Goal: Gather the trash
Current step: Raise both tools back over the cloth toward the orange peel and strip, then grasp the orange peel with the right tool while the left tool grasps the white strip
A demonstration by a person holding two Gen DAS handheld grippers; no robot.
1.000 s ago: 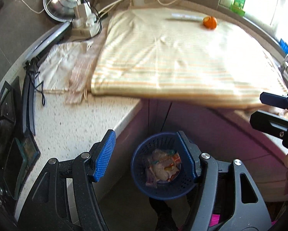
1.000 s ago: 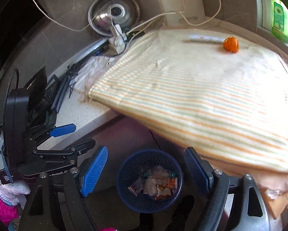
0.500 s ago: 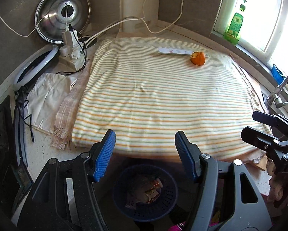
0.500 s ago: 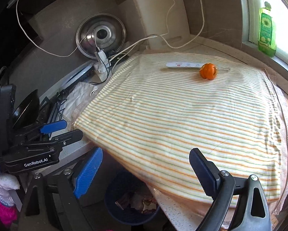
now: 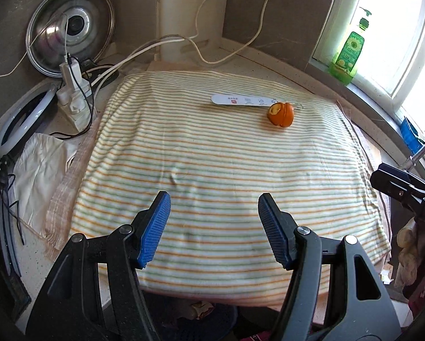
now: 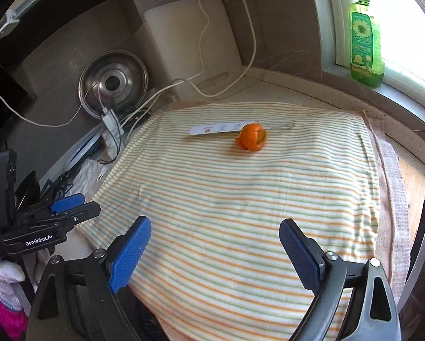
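An orange peel (image 5: 280, 113) lies near the far edge of the striped cloth (image 5: 212, 170), touching a long white wrapper strip (image 5: 240, 100). Both show in the right wrist view too: the peel (image 6: 252, 137) and the strip (image 6: 221, 128). My left gripper (image 5: 213, 221) is open and empty above the cloth's near part. My right gripper (image 6: 215, 244) is open and empty, also over the near part of the cloth (image 6: 255, 199). The blue trash basket (image 5: 209, 324) is mostly hidden under the counter edge below the left gripper.
A steel lid (image 5: 70, 28), a power strip with cables (image 5: 73, 93) and a ring light (image 5: 22, 119) stand at the left. A green soap bottle (image 6: 364, 34) stands on the window sill. A tap (image 5: 422, 150) is at the right.
Both grippers have risen and tilted up from the trash basket on the floor to over the striped cloth. The basket has dropped almost out of view. Both stay open.
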